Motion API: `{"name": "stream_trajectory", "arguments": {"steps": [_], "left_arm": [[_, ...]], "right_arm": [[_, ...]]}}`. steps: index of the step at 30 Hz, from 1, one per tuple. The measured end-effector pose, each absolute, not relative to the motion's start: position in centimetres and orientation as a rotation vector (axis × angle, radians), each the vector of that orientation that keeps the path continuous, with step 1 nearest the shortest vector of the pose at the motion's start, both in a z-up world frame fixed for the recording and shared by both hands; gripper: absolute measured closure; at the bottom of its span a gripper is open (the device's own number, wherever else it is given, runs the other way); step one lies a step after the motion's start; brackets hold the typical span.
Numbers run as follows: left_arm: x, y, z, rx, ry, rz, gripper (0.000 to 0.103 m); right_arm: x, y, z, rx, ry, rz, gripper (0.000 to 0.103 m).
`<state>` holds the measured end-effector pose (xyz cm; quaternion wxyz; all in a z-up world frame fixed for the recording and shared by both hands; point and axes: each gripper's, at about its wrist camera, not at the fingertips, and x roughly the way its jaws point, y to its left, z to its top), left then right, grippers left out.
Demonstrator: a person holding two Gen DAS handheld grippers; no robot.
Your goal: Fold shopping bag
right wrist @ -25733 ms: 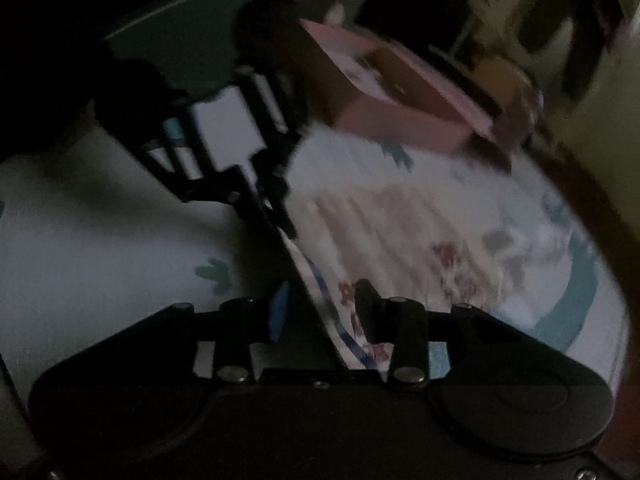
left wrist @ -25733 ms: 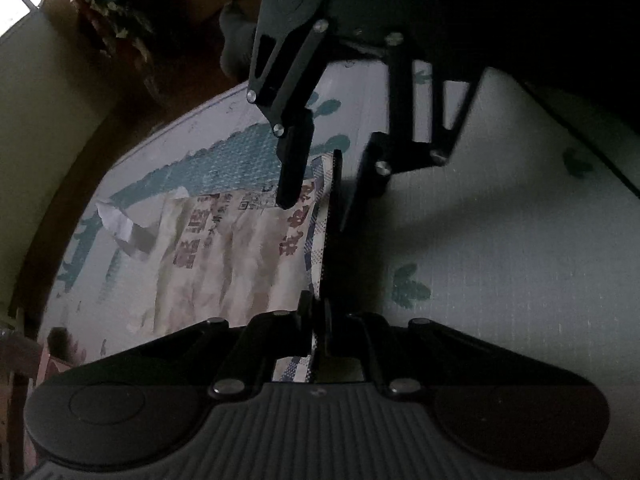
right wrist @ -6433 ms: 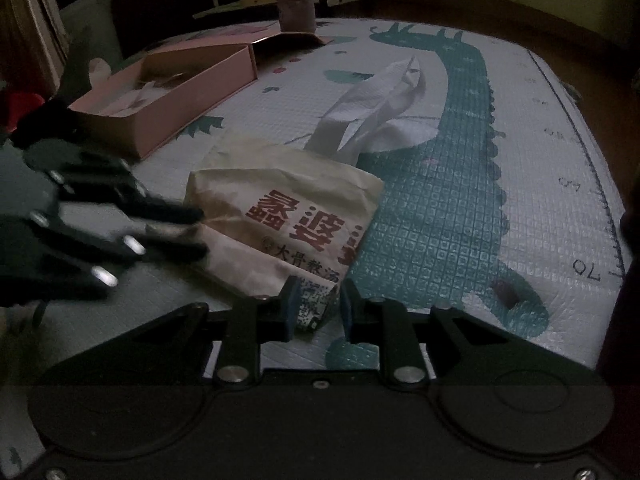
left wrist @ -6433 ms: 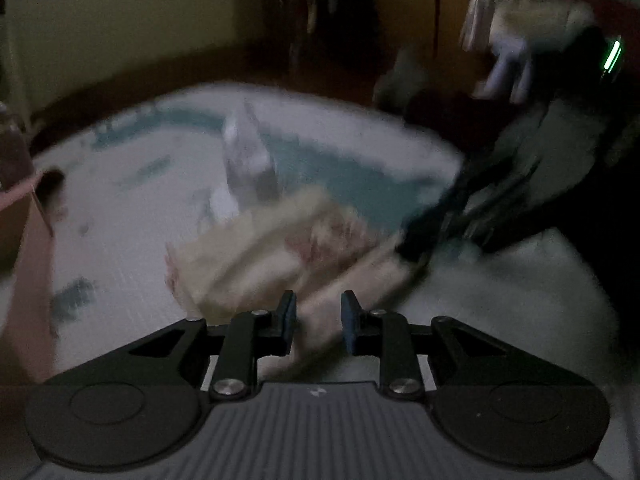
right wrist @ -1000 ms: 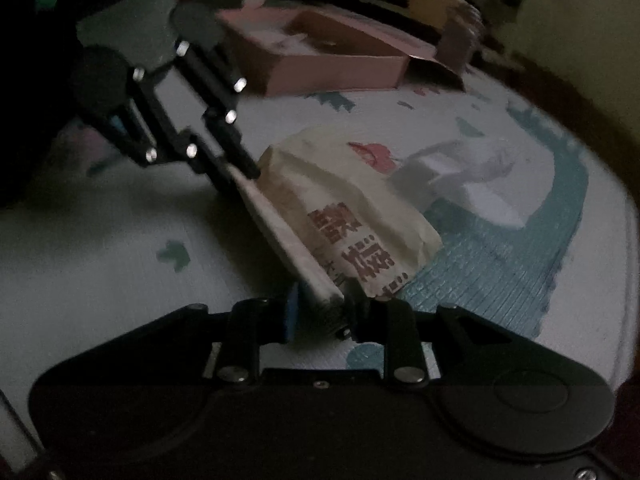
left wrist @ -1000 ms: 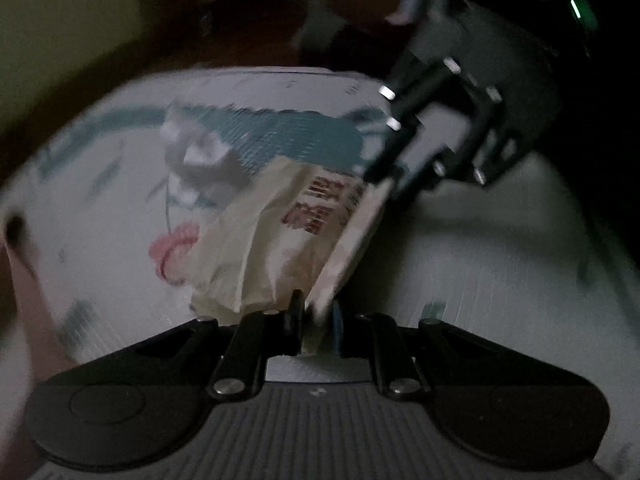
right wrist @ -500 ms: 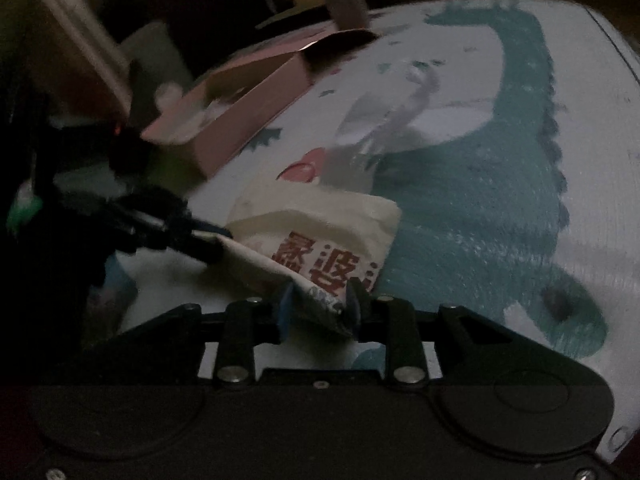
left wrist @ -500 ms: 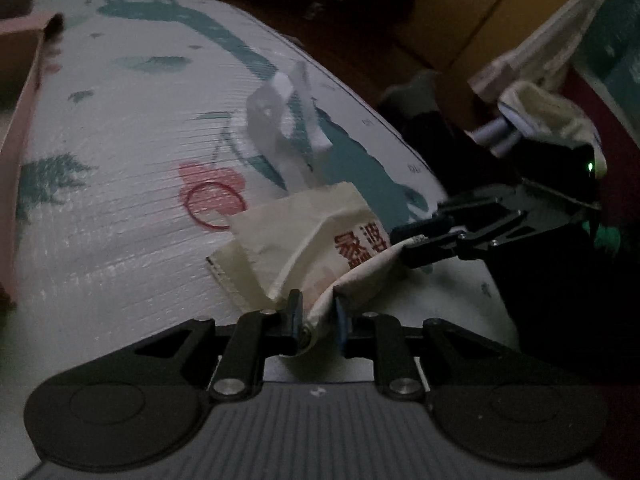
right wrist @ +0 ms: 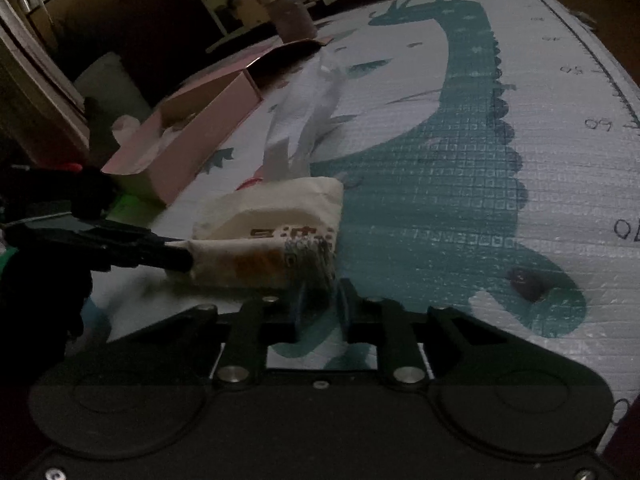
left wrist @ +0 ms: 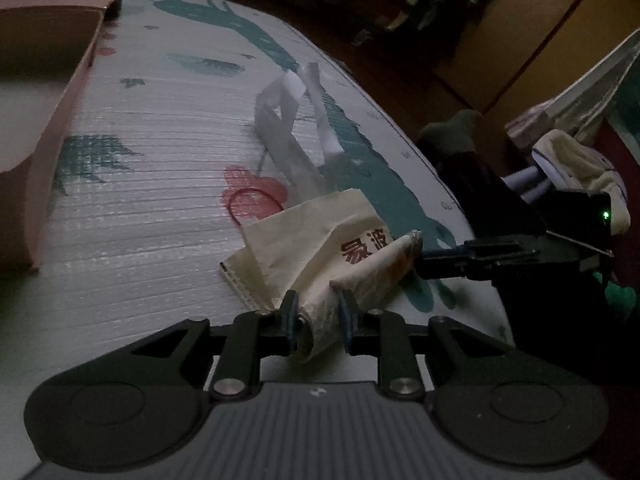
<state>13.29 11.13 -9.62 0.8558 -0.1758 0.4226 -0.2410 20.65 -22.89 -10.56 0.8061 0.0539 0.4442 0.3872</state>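
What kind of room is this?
Probably a home living room floor: a children's play mat with a dinosaur print and height scale, a pink cardboard box, and wooden cabinets behind.

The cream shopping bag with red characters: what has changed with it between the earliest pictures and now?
The cream shopping bag with red characters lay nearly flat before, gripped along one edge; now it is folded into a small bundle. The left tool and the right tool each pinch one end of the folded edge, as before. The white handles, pink cardboard box and dinosaur play mat stayed as they were.
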Motion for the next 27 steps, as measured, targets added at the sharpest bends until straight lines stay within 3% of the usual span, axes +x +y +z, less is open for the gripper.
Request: {"name": "stream_trajectory", "arguments": {"steps": [5, 9, 18, 27], "left_arm": [[13.6, 10.8, -9.3, -0.333, 0.904, -0.531, 0.082], [14.0, 11.4, -9.6, -0.363, 0.92, -0.557, 0.082], [14.6, 12.7, -10.7, -0.506, 0.935, -0.552, 0.082], [14.8, 12.6, -10.8, -0.507, 0.952, -0.602, 0.083]], "right_arm": [[19.9, -22.2, -9.4, 0.032, 0.857, 0.818, 0.085], [19.2, -21.8, -8.2, -0.052, 0.729, 0.855, 0.067], [21.4, -20.5, -9.9, -0.091, 0.783, 0.884, 0.07], [22.4, -20.7, -9.6, 0.009, 0.715, 0.887, 0.07]]}}
